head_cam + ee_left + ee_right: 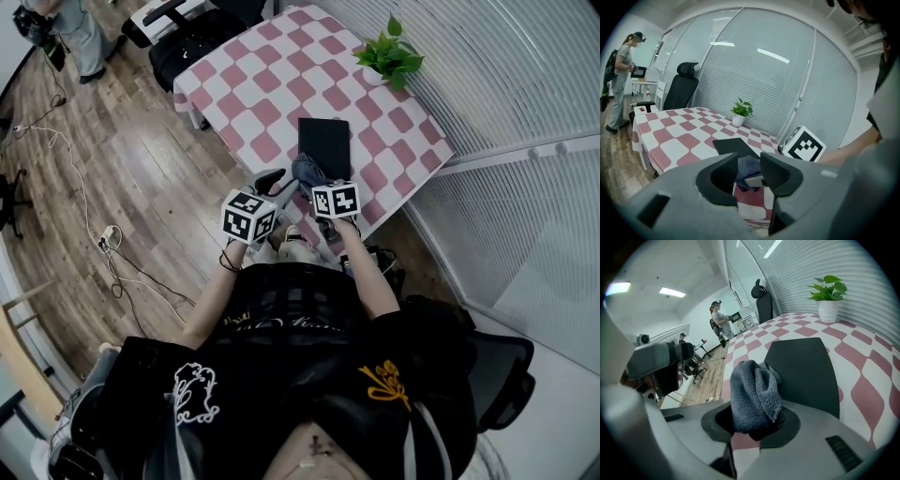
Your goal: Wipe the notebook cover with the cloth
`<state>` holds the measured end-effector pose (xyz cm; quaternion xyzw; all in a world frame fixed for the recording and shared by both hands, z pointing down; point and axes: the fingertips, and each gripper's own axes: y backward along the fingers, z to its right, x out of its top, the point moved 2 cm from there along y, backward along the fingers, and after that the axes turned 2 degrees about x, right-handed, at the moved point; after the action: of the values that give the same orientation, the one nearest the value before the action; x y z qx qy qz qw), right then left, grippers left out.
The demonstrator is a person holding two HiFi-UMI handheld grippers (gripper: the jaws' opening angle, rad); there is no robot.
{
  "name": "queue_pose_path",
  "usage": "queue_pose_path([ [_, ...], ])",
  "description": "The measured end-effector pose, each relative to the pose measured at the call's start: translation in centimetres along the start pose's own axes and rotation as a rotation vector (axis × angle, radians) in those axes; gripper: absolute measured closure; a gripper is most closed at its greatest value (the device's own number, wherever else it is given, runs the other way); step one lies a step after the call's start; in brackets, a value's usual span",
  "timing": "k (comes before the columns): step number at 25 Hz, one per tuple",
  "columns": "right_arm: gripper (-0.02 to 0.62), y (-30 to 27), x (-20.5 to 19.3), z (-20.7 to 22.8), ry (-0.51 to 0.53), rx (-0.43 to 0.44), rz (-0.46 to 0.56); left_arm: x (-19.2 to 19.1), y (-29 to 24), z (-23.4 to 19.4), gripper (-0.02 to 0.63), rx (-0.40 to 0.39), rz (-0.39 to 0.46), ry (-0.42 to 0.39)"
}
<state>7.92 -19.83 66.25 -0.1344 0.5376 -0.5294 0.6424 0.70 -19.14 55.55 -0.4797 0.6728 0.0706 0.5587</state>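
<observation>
While the right claw is clamped on the grey cloth, which stands bunched up out of its jaws, we take the black notebook as the reference for every position. The notebook lies flat and closed on the checked table, close to the table edge nearest us. Its long axis runs away from us, roughly in line with the direction in which the right claw points. The cloth sits at the notebook's near left corner; we cannot tell whether it touches the cover. The cover extends ahead of the claw and slightly to its right.

The left claw is empty, with its jaws moderately apart; only the cloth and the other claw's tip show through the gap. It hovers left of the notebook's near left corner, off the cover.

We judge that wiping is not yet under way. The right claw is the nearer and loaded one, so the stroke falls to it: lower the cloth onto the cover, then push along the long axis toward the potted plant beyond the notebook's far right corner. The unrestrained notebook may slide under pressure.
</observation>
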Motion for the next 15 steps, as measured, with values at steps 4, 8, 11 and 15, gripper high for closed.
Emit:
queue_pose_path([
  [4,0.505,1.0,-0.3,1.8,-0.020,-0.026,0.011,0.0,-0.6,0.5,0.462,-0.011,-0.005,-0.008],
  [8,0.505,2.5,-0.6,4.2,-0.043,-0.066,0.024,0.2,-1.5,1.3,0.462,-0.027,-0.008,-0.019],
  [11,0.505,3.8,-1.4,5.8,-0.063,-0.094,0.029,0.0,-2.2,2.3,0.462,-0.046,-0.013,-0.024],
  [15,0.505,4.9,-1.8,7.4,-0.079,-0.116,0.037,0.1,-3.2,3.3,0.462,-0.065,-0.020,-0.038],
])
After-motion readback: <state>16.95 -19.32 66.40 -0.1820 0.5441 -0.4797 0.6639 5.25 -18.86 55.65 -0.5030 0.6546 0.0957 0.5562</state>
